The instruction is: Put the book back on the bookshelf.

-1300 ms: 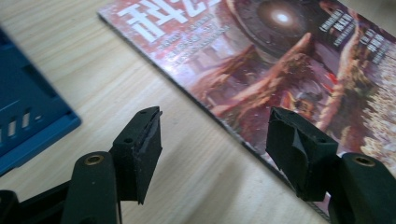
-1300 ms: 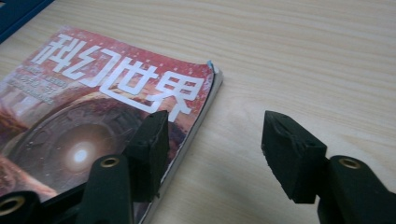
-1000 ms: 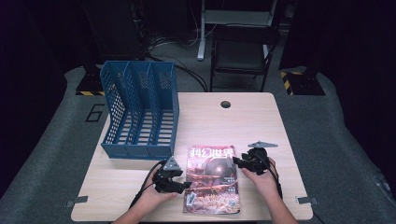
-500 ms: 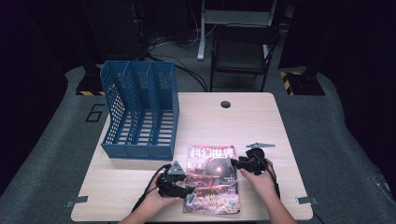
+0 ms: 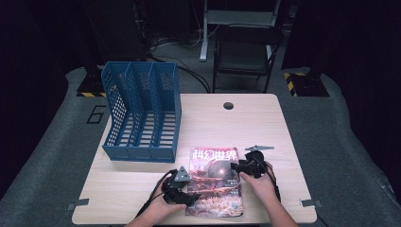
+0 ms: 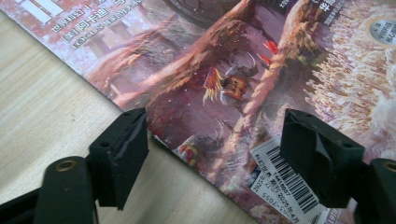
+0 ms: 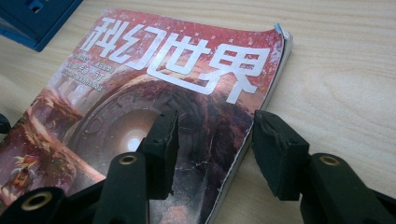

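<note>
A: Where is the magazine?

B: Flat on the desk, cover up, at the near edge, just right of the blue file rack. A hand sits at each of its long sides.

A: What is the left claw doing?

B: It is low over the magazine's left edge near the bottom corner. Its jaws have just been opening and now stand wide. One jaw is over bare wood just off the edge, the other over the barcode label. The edge lies between them, but the pads do not press on it.

A: And the right claw?

B: It is at the opposite long edge, in the upper half of the cover. Its jaws are parted about halfway and straddle that edge: one over the dark sphere in the cover picture, the other over the desk just beside the pages. Nothing is pinched there either.

A: Is the magazine lifted anywhere?

B: The top right corner curls up slightly; the rest lies flat.
</note>
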Motion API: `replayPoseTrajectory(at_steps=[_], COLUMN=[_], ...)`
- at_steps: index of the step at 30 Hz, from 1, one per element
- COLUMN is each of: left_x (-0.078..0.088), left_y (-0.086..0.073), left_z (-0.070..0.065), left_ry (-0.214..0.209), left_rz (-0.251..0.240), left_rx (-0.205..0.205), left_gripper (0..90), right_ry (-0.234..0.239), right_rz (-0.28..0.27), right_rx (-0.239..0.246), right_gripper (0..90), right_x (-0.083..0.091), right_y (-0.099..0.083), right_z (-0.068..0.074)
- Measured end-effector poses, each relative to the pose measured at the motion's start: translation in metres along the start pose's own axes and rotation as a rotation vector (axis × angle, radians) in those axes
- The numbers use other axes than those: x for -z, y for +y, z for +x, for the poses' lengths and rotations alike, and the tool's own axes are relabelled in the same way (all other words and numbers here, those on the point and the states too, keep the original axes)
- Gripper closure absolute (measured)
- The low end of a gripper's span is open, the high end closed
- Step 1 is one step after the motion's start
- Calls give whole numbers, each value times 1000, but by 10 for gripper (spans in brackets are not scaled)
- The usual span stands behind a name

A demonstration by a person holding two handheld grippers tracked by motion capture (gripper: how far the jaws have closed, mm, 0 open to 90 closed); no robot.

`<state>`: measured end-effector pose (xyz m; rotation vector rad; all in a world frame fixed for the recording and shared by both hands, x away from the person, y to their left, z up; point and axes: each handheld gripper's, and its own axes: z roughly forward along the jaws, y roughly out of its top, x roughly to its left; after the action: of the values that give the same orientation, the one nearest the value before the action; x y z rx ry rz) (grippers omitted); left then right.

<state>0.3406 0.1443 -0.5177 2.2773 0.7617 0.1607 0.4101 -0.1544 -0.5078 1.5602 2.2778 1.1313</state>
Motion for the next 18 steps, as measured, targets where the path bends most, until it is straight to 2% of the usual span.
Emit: replayPoseTrajectory(at_steps=[3,5,8,12,18], left_x=[0,-1,-2,-3,-4], left_y=[0,0,-1,-1,-1], left_z=[0,-2,-4,-6,-7], left_ry=[-5,16,9,28,22], left_rz=[3,-1,1,-6,-7], left_rx=[2,-5,-7,-9,-3], left_gripper=[210,200,177,155,140], right_ry=[-10,-12,-25,-40,-49], right_rz=[7,2,1,5,20], right_rx=[-11,-15,-19,-12,-17], right_gripper=[502,501,492,491,486], right_x=[-1,-1,0,-1,-3], right_y=[0,0,1,0,0], right_z=[2,2,2,2,3])
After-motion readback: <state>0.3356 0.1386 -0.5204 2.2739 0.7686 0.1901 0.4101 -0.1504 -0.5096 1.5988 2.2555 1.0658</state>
